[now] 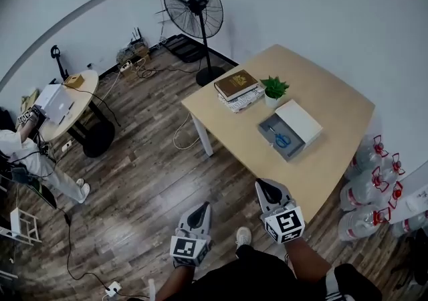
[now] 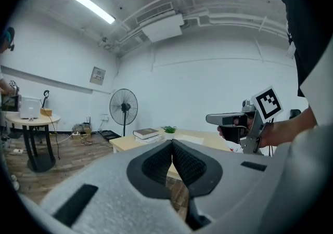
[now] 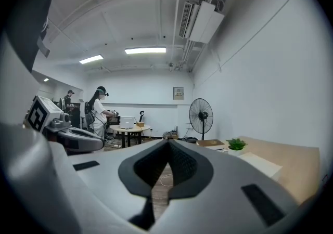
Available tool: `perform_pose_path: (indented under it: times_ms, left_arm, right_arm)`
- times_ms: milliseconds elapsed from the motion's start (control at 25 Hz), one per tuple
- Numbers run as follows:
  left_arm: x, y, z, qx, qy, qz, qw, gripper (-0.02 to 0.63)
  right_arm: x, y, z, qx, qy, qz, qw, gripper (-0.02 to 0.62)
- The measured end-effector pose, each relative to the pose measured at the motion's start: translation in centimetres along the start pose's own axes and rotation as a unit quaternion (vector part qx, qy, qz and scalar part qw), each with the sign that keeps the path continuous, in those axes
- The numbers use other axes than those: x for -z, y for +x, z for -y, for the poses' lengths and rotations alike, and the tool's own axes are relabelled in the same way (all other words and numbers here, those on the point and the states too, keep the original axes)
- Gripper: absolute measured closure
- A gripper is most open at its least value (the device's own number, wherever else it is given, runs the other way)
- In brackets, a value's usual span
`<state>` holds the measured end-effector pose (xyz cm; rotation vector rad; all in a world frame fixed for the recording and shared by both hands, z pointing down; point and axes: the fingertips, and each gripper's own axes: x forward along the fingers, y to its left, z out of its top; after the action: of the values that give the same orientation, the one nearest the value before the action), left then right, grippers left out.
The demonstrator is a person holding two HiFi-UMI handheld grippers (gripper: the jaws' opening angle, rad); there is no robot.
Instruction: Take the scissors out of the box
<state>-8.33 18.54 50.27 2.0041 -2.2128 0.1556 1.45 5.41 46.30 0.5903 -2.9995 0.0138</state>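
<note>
Blue-handled scissors (image 1: 281, 138) lie in an open grey box (image 1: 267, 130) on the wooden table (image 1: 334, 102); the box's white lid (image 1: 298, 122) rests across its far side. My left gripper (image 1: 199, 214) hovers over the floor short of the table, its jaws together with nothing between them. My right gripper (image 1: 269, 190) is at the table's near edge, also shut and empty. In the left gripper view my left gripper (image 2: 172, 142) points toward the table (image 2: 210, 140), and the right gripper (image 2: 216, 119) shows beside it. In the right gripper view my right gripper (image 3: 168, 142) faces the room, and the box lid (image 3: 259, 164) shows at right.
Stacked books (image 1: 237, 87) and a small potted plant (image 1: 273, 89) sit at the table's far end. A standing fan (image 1: 194, 7) is beyond it. Water jugs (image 1: 368, 179) stand at the right. A person (image 1: 27, 152) works at a round table (image 1: 72, 102) on the left.
</note>
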Motion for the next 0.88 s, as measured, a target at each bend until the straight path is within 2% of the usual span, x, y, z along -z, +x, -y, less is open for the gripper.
perform_pose_path:
  times_ms: [280, 480, 680, 880]
  left_arm:
    - [-3.3, 8.1, -3.2, -0.012, -0.009, 0.016, 0.9998, 0.601]
    - [-5.0, 12.2, -4.8, -0.014, 0.003, 0.022, 0.9997, 0.601]
    - [-5.2, 14.6, -6.9, -0.021, -0.014, 0.013, 0.9996, 0.601]
    - [-5.8, 18.7, -9.5, -0.003, -0.011, 0.021, 0.9997, 0.601]
  right_arm:
    - [-1.0, 5.4, 6.4, 0.01, -0.012, 0.006, 1.0, 0.601]
    - [-1.3, 9.0, 8.9, 0.003, -0.014, 0.004, 1.0, 0.601]
    - [-1.4, 11.8, 10.7, 0.006, -0.008, 0.0, 1.0, 0.601]
    - [-1.4, 15.2, 13.7, 0.027, -0.012, -0.006, 1.0, 0.601]
